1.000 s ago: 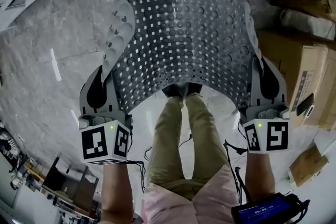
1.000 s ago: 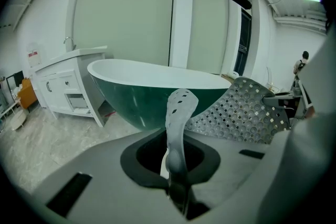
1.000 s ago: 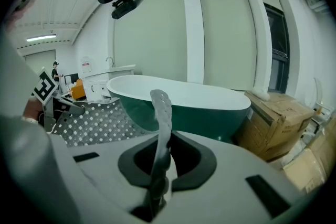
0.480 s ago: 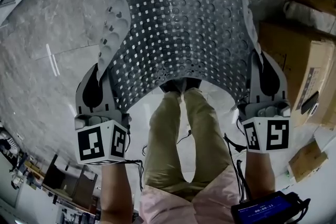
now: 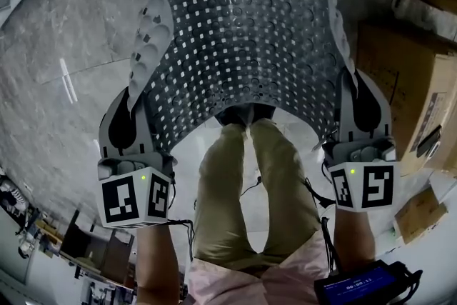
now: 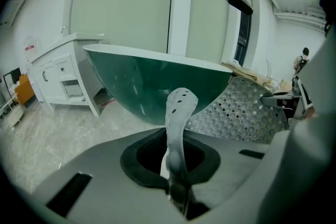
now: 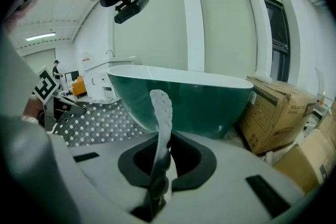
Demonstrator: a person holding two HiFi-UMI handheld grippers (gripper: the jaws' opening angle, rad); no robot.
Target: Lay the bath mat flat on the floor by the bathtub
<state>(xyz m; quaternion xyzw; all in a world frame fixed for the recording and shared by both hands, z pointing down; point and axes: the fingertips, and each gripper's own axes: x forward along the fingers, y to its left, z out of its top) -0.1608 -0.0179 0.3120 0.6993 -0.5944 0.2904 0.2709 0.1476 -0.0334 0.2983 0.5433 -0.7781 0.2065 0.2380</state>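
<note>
A grey perforated bath mat (image 5: 246, 46) with suction cups hangs stretched between my two grippers above the marble floor (image 5: 64, 75). My left gripper (image 5: 139, 107) is shut on the mat's left edge, which curls upward (image 6: 177, 113). On the right edge (image 7: 160, 123) my right gripper (image 5: 348, 89) is shut the same way. The mat's far end lies toward the green bathtub (image 6: 152, 86), whose white rim and green wall (image 7: 194, 99) fill both gripper views. The person's legs (image 5: 250, 189) stand under the mat's near edge.
Cardboard boxes (image 5: 414, 89) stand to the right of the mat and show beside the tub (image 7: 278, 113). A white cabinet (image 6: 63, 71) stands left of the tub. Cables and a small blue-screened device (image 5: 360, 282) hang near the right forearm.
Both grippers and the mat have shifted slightly toward the tub and lower; the tub rim has slid out of the top of the head view.
</note>
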